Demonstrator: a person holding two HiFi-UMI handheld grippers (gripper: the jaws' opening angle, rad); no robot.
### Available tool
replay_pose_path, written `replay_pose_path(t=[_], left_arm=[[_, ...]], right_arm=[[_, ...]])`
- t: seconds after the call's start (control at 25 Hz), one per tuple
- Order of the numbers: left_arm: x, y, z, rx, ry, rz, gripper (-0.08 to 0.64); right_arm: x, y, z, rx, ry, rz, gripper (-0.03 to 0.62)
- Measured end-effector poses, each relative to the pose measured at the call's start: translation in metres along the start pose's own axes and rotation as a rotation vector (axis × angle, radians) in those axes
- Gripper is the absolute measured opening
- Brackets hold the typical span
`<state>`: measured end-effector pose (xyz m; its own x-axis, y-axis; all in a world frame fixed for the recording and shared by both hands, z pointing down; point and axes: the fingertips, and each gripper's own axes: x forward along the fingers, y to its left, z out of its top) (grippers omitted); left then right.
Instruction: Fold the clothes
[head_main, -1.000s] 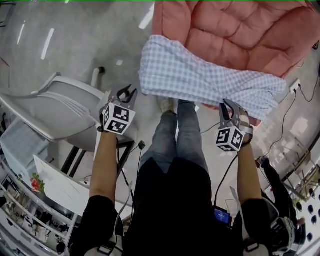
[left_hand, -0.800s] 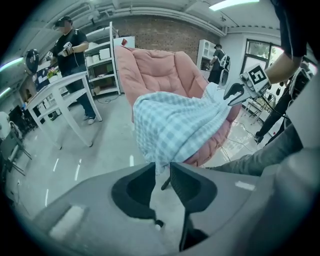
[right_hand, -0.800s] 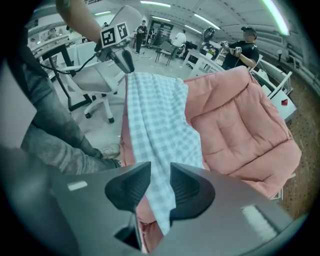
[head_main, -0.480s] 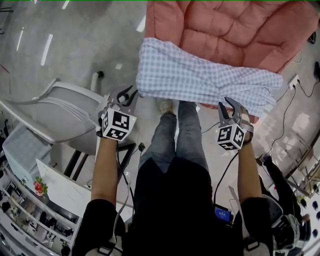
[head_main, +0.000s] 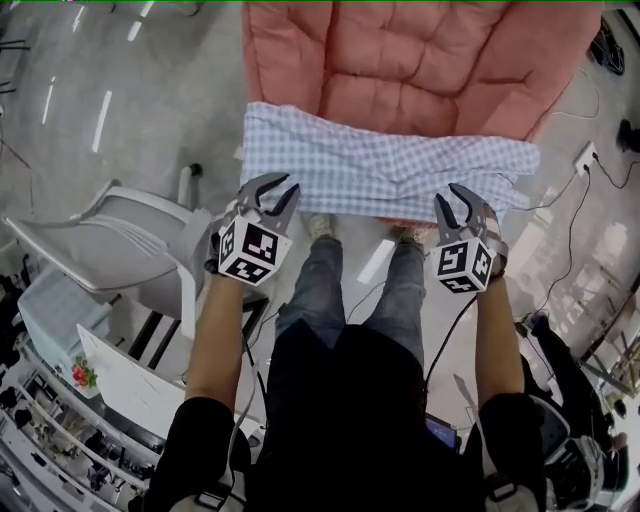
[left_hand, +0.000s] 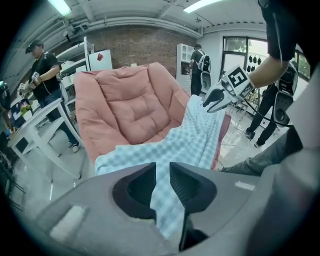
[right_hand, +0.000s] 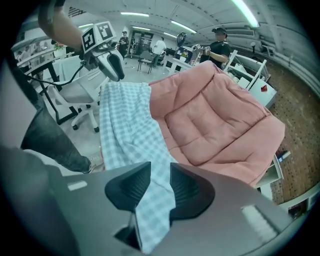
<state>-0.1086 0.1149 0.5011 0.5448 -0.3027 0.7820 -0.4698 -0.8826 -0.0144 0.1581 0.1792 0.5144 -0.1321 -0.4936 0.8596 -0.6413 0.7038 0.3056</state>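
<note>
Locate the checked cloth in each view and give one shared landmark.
Head view: checked cloth spans the upper middle.
Left gripper view: bottom centre, rising to the right.
Right gripper view: bottom centre, rising to the upper left.
Shared landmark: the pink cushion behind it.

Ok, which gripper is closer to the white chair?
Left. The left gripper, gripping the checked cloth, is right beside the white chair; the right gripper, whose jaws have just been opening with cloth between them, is past the person's legs.
</note>
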Motion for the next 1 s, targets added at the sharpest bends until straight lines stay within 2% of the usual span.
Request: replay_pose_path(t=[0.12, 0.32, 0.52, 0.76, 1.0], left_arm=[[0.029, -0.039, 0.036, 0.0, -0.009, -0.019, 0.094], [0.075, -0.11, 0.092, 0.041, -0.01, -0.072, 0.092], [0.125, -0.153, 0.142, 0.084, -0.022, -0.114, 0.092], [0.18, -0.171, 0.178, 0.123, 0.02, -0.13, 0.098], [0.204, -0.18, 0.18, 0.187, 0.089, -0.146, 0.121]], right_arm=[[-0.011, -0.017, -0.032, -0.015, -0.018, 0.009, 0.124], [-0.029, -0.062, -0.101, -0.022, 0.001, -0.002, 0.124], [-0.034, -0.116, -0.148, -0.033, 0.014, -0.036, 0.123], [-0.018, -0.17, -0.173, -0.096, 0.007, -0.053, 0.131], [-0.002, -0.176, -0.17, -0.166, -0.021, -0.01, 0.155]])
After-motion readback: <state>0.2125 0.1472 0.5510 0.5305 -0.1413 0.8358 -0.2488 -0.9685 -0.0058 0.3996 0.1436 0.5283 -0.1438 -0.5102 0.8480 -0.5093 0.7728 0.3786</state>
